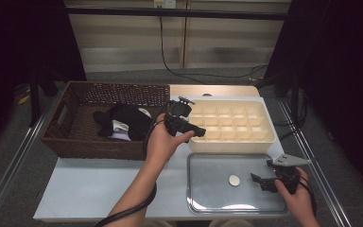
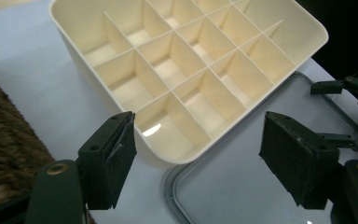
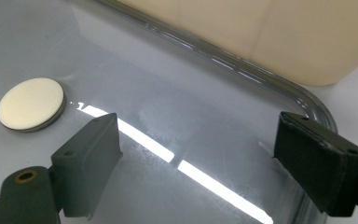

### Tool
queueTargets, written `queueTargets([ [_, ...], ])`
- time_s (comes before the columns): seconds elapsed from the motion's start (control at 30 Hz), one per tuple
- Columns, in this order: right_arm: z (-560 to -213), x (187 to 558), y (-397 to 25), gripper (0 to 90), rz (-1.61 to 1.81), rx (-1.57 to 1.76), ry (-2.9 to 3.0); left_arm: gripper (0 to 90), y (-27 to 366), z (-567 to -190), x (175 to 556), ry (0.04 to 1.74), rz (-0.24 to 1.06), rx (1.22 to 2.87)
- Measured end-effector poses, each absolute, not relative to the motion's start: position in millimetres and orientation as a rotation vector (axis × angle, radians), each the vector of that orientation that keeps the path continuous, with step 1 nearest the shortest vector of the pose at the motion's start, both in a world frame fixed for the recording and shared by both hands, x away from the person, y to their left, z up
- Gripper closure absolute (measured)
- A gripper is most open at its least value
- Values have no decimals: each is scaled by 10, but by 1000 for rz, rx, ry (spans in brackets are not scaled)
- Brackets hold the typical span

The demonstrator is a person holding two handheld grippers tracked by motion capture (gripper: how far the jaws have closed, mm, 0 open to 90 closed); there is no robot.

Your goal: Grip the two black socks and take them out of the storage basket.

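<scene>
Cream-coloured, the small round disc [image 1: 234,179] lies flat near the middle of the shallow grey metal tray [image 1: 208,201], ungrasped. Right tool [image 1: 257,179] hovers just beside it, jaws spread wide; left tool [image 1: 199,132], also wide open and empty, hangs over the cream plastic compartment box [image 1: 264,137] beyond the tray. Pickup seems not yet begun; every compartment in sight is empty.

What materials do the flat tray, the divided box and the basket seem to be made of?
The flat tray looks like polished metal, perhaps steel: grey, with sharp bright reflections and a rolled rim. The divided box appears to be cream plastic, smooth and slightly glossy, with thin moulded partitions. The basket seems woven from brown wicker or similar plant fibre; its rough braided texture shows.
</scene>
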State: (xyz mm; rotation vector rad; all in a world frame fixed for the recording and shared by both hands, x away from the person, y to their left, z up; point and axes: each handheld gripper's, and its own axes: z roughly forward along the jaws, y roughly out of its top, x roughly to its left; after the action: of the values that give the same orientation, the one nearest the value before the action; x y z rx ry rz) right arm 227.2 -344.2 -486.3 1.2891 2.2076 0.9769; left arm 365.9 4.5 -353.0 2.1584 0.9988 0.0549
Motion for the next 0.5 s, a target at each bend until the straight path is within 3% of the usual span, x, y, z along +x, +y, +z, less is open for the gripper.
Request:
queueTargets([
  [0.5, -4862, 2273, -3441, 141, 977, 1291, 2208, 264, 486, -3394, 3850, 1091, 132, 2111],
])
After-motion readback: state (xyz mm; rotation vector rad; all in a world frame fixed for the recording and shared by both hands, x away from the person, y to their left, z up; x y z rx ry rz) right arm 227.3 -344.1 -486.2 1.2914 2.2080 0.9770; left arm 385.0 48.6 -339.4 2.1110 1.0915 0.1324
